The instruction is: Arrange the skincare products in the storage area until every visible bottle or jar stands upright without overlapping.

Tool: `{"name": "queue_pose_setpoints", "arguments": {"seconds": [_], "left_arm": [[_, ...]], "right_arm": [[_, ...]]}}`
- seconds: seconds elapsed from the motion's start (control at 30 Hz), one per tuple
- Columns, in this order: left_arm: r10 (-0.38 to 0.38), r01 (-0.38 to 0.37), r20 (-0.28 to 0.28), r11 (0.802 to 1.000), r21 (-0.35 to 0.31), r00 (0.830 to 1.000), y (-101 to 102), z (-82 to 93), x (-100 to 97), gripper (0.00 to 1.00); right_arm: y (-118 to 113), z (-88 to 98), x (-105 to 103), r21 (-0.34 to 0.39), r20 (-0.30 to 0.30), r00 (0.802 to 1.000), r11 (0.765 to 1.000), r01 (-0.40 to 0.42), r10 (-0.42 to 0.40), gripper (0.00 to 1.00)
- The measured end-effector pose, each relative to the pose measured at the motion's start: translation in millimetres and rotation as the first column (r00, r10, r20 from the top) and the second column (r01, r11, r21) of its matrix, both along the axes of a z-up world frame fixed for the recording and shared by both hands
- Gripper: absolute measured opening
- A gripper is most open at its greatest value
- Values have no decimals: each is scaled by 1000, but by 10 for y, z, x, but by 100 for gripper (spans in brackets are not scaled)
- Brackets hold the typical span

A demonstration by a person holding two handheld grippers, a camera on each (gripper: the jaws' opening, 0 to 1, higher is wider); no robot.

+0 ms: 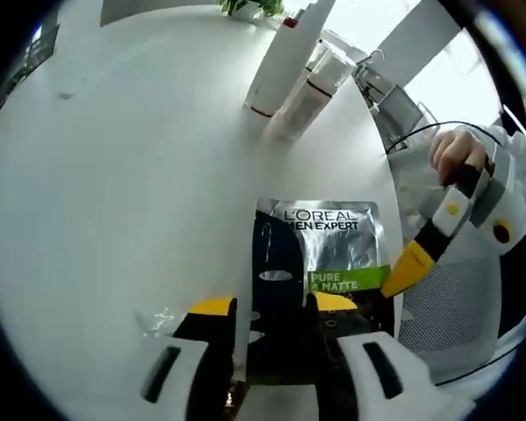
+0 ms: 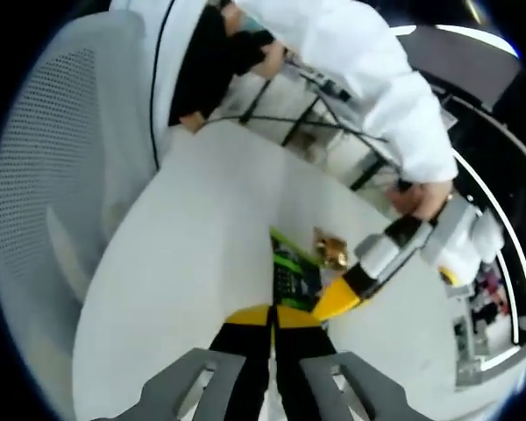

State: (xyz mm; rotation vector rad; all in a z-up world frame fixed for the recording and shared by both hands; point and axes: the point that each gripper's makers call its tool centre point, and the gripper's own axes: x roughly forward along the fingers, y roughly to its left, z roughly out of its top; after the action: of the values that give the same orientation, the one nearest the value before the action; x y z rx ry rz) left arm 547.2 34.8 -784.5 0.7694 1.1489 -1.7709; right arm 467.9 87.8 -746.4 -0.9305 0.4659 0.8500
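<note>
Pinching the mask sachet (image 1: pixel 320 263) edgewise, both grippers, left gripper (image 1: pixel 272 307) and right gripper (image 2: pixel 273 317)

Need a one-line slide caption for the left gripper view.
Left hand-held gripper grips a L'Oreal Men Expert sachet on the white table; right hand-held gripper touches its edge; bottles behind.

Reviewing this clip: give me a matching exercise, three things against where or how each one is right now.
Things:
1. L'Oreal sachet
2. white bottles
3. other gripper's yellow tip

States:
A. standing together at the far side of the table
B. touching the sachet's right edge
C. lying flat between the left gripper jaws

Pairs: 1-C, 2-A, 3-B
</note>
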Motion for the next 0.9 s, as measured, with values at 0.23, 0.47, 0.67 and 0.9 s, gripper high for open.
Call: {"name": "queue_pose_setpoints", "arguments": {"seconds": [0.23,0.47,0.67,0.9], "left_arm": [[24,-23,-32,999,44,999,88,-50,-37,26],[56,-56,-8,998,35,998,85,-74,53,11],[74,-74,-19,997,19,997,70,-44,6,6],[116,-115,-38,993,11,993,124,-3,26,4]], "right_arm": [[-32,-27,-14,-17,-4,1000,1000,-6,6,0],[-81,-70,-57,-28,-17,1000,1000,-3,3,0],[-147,-107,-84,-41,-27,1000,999,10,-11,0],[-270,-158,-68,-66,-30,999,997,38,-40,0]]}}
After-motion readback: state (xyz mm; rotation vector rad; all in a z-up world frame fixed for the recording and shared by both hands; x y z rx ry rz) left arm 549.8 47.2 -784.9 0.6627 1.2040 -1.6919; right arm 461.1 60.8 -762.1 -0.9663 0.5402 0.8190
